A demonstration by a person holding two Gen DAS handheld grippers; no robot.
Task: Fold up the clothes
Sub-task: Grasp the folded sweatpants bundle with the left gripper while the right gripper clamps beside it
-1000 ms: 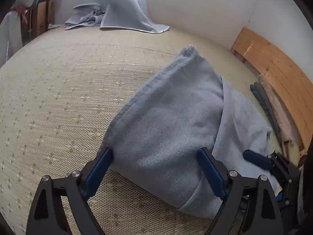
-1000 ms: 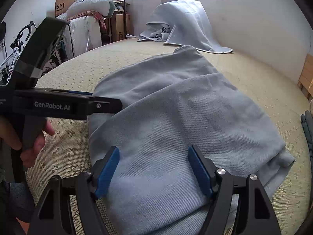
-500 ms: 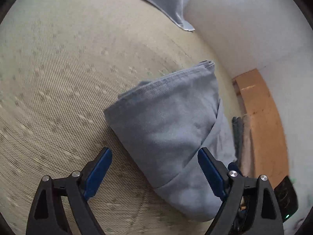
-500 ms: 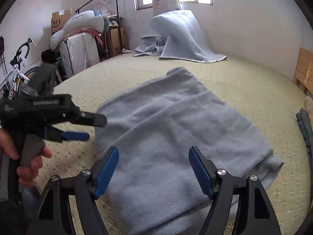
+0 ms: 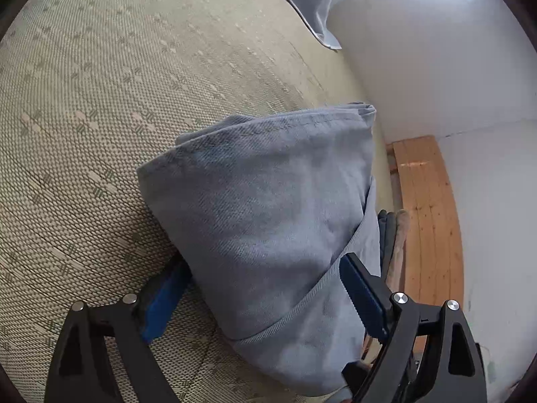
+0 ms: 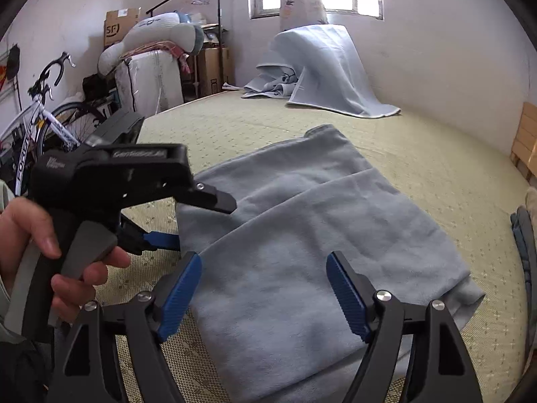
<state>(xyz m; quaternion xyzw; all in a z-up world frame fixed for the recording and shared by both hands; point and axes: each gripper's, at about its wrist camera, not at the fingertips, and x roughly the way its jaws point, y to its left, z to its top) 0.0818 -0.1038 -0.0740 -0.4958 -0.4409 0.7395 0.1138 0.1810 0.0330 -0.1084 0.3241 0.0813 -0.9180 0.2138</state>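
Since a second earlier, the left hand-held gripper (image 5: 265, 288) had dropped to the near left edge of the folded garment (image 5: 278, 228), and its lower blue finger (image 6: 164, 240) had slid in under that edge against the mat. The upper finger stood above the cloth, so the jaws were spread apart with the folded edge between them, not yet pinched. The right hand-held gripper (image 6: 265, 292) hovered over the near end of the garment, its two ribbed blue pads (image 6: 349, 299) wide apart and holding nothing.

The garment was a soft, grey-blue knit with a fine twill-like weave, folded into a thick, roughly rectangular bundle of several layers; a stitched hem showed along its far end. In the right wrist view it lay on the woven mat (image 6: 419, 154), its long axis running from about 7 o'clock near the grippers to about 1 o'clock, with the narrower far corner pointing toward the draped pale blue blanket (image 6: 322, 70) at 12 o'clock. The mat was a stiff, beige-green weave with small repeated motifs. Pale wooden boards (image 5: 426, 221) ran along the mat at 3 o'clock in the left wrist view. A bare hand (image 6: 40, 255) gripped the left tool's grey trigger.
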